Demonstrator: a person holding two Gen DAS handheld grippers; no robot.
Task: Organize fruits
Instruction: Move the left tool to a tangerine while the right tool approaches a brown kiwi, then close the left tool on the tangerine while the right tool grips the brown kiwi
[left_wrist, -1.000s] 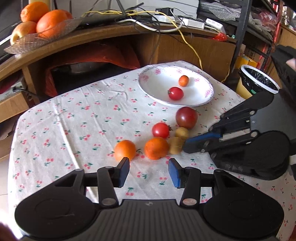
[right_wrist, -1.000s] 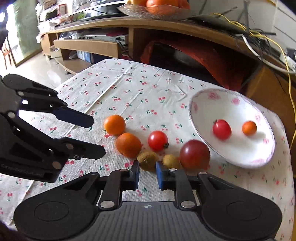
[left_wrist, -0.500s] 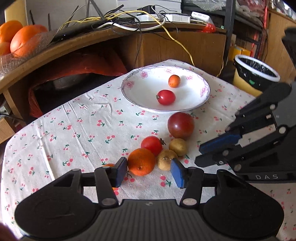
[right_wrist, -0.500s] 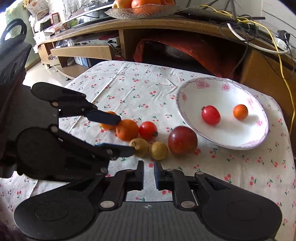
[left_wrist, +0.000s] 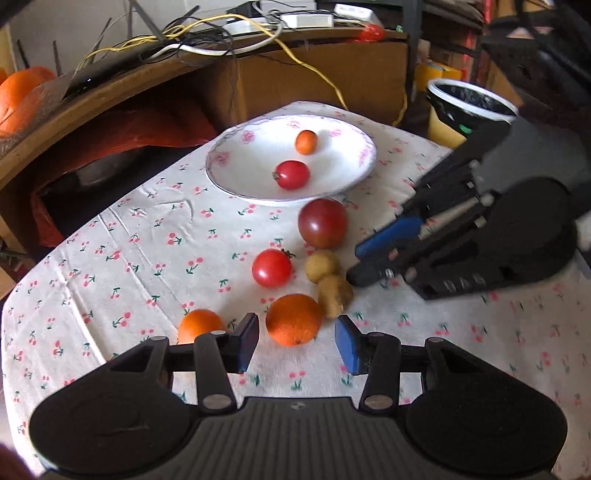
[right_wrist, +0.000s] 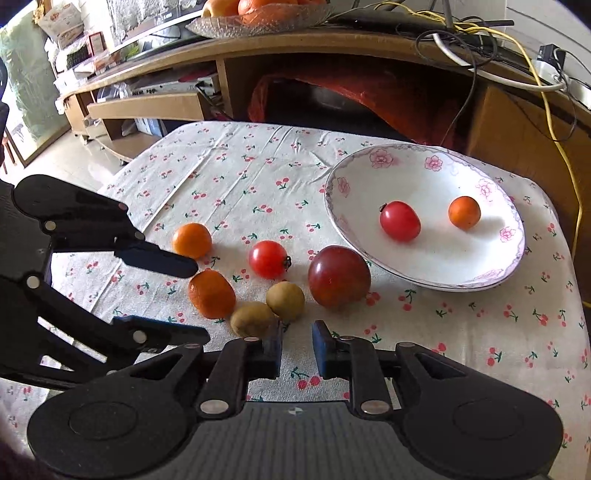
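A white floral plate (left_wrist: 332, 177) (right_wrist: 480, 273) holds a small red tomato (left_wrist: 291, 174) (right_wrist: 400, 220) and a small orange (left_wrist: 306, 142) (right_wrist: 464, 212). On the cloth lie a dark red tomato (left_wrist: 323, 222) (right_wrist: 339, 277), a red tomato (left_wrist: 272, 267) (right_wrist: 268, 259), two kiwis (left_wrist: 334, 293) (right_wrist: 285, 300), and two oranges (left_wrist: 293, 319) (right_wrist: 192, 240). My left gripper (left_wrist: 297, 341) is open with the near orange just beyond its fingertips. My right gripper (right_wrist: 297, 345) is open a little, empty, just short of the kiwis.
The table's cherry-print cloth (left_wrist: 147, 240) ends close on all sides. A wooden desk (right_wrist: 332, 48) behind carries cables and a glass dish of oranges (right_wrist: 258, 14). A lined bin (left_wrist: 469, 103) stands at the right.
Both grippers moved closer to the fruit row. The left gripper now frames the near orange. The right gripper's jaws opened slightly.
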